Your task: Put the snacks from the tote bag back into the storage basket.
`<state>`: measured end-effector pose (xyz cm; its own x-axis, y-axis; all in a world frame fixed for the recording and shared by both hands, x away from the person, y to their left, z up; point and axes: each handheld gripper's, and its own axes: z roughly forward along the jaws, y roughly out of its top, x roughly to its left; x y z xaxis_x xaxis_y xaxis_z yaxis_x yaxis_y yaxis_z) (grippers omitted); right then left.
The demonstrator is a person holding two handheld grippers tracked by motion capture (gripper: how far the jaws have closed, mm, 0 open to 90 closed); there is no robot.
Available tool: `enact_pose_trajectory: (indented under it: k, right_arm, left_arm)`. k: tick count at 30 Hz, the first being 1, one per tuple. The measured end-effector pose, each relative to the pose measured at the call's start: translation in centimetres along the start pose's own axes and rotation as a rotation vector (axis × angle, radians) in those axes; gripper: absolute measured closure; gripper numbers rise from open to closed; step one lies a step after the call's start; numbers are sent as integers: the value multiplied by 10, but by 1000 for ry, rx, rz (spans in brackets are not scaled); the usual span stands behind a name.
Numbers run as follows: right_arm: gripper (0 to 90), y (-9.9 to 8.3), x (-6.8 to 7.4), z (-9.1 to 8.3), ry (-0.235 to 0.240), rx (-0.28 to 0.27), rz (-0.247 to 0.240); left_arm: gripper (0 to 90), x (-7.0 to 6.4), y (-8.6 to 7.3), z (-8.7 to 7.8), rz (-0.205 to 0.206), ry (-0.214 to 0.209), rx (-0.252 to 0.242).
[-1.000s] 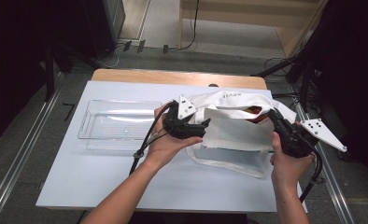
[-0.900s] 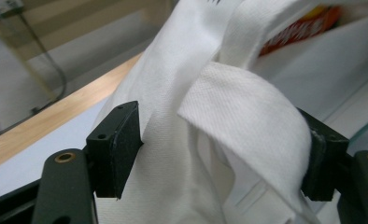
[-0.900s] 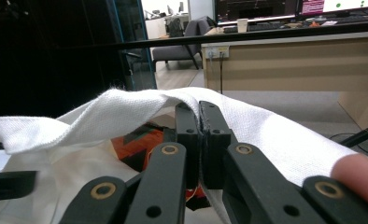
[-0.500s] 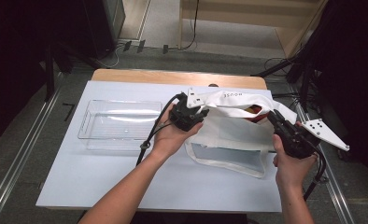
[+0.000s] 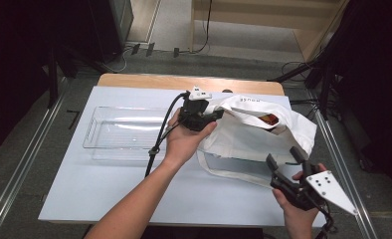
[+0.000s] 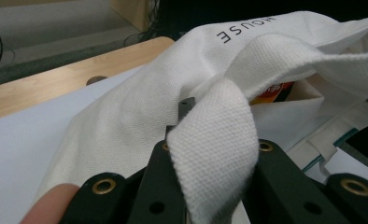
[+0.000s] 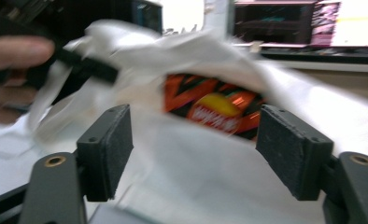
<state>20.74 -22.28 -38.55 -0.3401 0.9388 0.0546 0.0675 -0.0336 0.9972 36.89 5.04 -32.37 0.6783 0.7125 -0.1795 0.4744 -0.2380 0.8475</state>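
A white cloth tote bag [image 5: 253, 134] lies on the right half of the table, its mouth held up. My left gripper [image 5: 204, 117] is shut on the bag's woven handle strap [image 6: 219, 140] and lifts the bag's near-left edge. Inside the opening sits an orange and red snack packet [image 5: 269, 119] [image 7: 215, 109]. My right gripper [image 5: 286, 162] stands open near the table's front right, a little short of the bag [image 7: 182, 158], with nothing between its pads [image 7: 107, 144].
A clear plastic tray [image 5: 127, 134] lies on the white table sheet [image 5: 109, 194] to the left of the bag. The wooden table edge [image 5: 184, 82] runs along the back. Metal rails flank both sides of the table.
My right gripper has let go of the bag and drawn back toward the front right edge, now open. The left gripper has lifted the strap slightly up and back.
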Motion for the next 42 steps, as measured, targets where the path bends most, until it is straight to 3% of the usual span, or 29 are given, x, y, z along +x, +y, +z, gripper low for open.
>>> enact_pose_trajectory:
  k: [4, 8, 11, 13, 17, 19, 21, 22, 25, 27, 36, 42]
  right_arm:
    - [303, -6, 9, 29, 51, 97, -31]
    - [382, -3, 12, 62, 59, 123, -45]
    - [368, -3, 14, 86, 16, 144, -85]
    - [313, -4, 15, 102, -14, 165, -116]
    - [252, -10, 16, 125, -19, 249, -91]
    - [299, -15, 19, 130, -33, 281, -99]
    - [434, -20, 21, 133, -38, 331, -119]
    - [528, -22, 22, 133, -37, 348, -125]
    - [803, -30, 21, 130, 33, 422, -159]
    - [875, -34, 19, 125, 94, 447, -147]
    - [895, -46, 21, 78, 309, 444, -150]
    - [897, -50, 18, 51, 384, 446, -154]
  left_arm:
    - [838, -2, 0, 0, 0, -1, -5]
    - [835, -3, 1, 0, -2, -2, -10]
    - [829, -3, 2, 0, -22, 6, -21]
    - [826, -3, 2, 0, -27, 9, -24]
    - [825, -2, 3, -1, -30, 8, -27]
    - [823, -1, 4, -1, -38, -3, -32]
    - [823, -1, 4, -2, -43, 1, -38]
    - [821, 0, 5, -2, -45, 0, -42]
    - [806, -1, 7, -1, -33, 25, -61]
    - [799, 0, 8, 0, -36, 29, -64]
    - [783, 3, 15, 6, -15, 53, -82]
    - [797, 11, 23, 9, -15, 48, -76]
